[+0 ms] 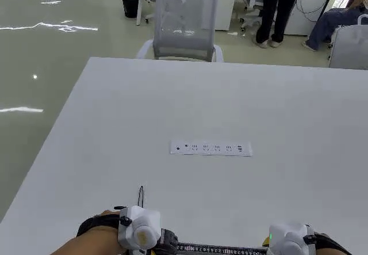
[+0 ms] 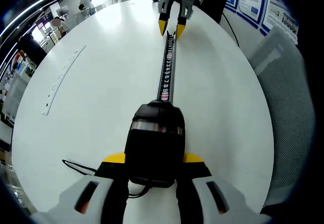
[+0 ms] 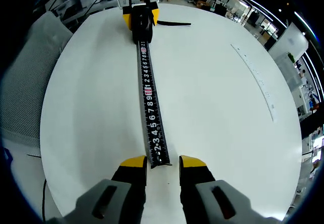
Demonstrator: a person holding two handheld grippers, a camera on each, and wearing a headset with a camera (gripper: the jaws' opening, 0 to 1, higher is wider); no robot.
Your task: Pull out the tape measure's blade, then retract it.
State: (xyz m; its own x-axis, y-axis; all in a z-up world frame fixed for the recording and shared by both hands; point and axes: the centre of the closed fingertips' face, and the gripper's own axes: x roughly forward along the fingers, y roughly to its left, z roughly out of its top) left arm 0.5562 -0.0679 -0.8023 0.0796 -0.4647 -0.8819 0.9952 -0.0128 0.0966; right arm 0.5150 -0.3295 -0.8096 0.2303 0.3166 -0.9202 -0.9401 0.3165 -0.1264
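A black tape measure case (image 2: 154, 133) sits on the white table (image 2: 101, 92), and my left gripper (image 2: 154, 158) is shut on its sides. Its blade (image 2: 167, 67) lies flat and stretched out across the table toward my right gripper (image 2: 172, 28). In the right gripper view the blade (image 3: 149, 97) runs from the case (image 3: 140, 19) to its end hook (image 3: 161, 161). The hook rests between the yellow fingertips of my right gripper (image 3: 163, 162), which is open with a gap on each side. In the head view the left gripper (image 1: 140, 232), blade (image 1: 218, 248) and right gripper (image 1: 287, 240) sit at the near table edge.
A flush socket strip (image 1: 211, 148) lies mid-table. A thin black cord (image 1: 141, 196) trails by the left gripper. A white mesh chair (image 1: 185, 25) stands at the far edge, with a black bin (image 1: 130, 4) and a standing person (image 1: 279, 7) beyond.
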